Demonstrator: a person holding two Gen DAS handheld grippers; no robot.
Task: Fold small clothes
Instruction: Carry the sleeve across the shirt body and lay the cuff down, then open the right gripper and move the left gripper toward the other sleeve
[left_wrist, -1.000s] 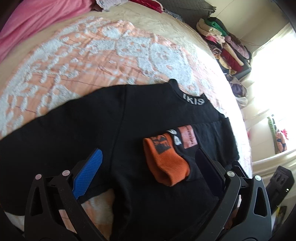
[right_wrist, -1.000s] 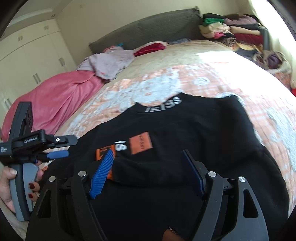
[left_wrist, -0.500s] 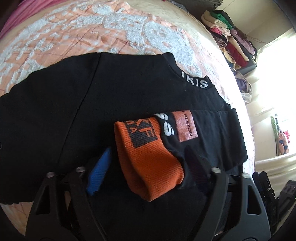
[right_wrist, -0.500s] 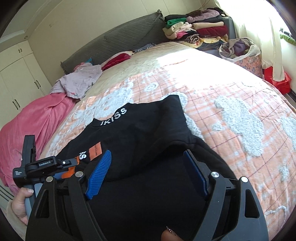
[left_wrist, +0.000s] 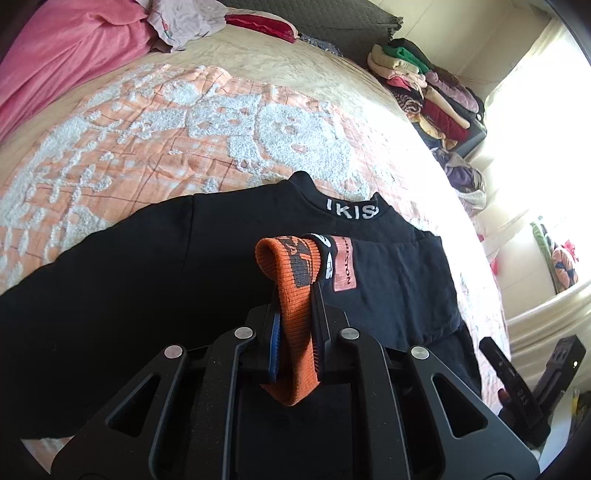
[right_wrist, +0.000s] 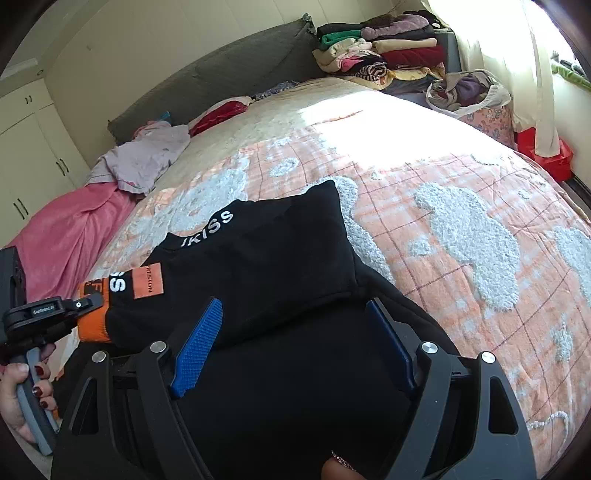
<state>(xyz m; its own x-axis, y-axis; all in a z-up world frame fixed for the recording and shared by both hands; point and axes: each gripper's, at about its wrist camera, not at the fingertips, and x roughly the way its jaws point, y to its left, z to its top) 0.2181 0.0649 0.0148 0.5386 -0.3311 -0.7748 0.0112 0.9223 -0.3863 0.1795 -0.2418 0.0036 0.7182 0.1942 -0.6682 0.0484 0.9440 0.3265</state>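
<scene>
Left tongs (left_wrist: 295, 291) closing on orange cuff (left_wrist: 291, 295) — lifted | black sweater (left_wrist: 129, 277) | right tongs (right_wrist: 291, 347) agape

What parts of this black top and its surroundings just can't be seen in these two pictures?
- Black top: its lower hem, left wrist view, is hidden behind the left tongs.
- Orange cuff: its far end, left wrist view, is pinched between the closing pads.
- Collar lettering: the first letter is cut off by a fold.
- Right tongs: open; the cloth beneath shows only as black shadow.
- Clothes pile: too small to count.

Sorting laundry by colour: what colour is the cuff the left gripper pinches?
Orange cuff on a black top, clearest in the left wrist view.
</scene>
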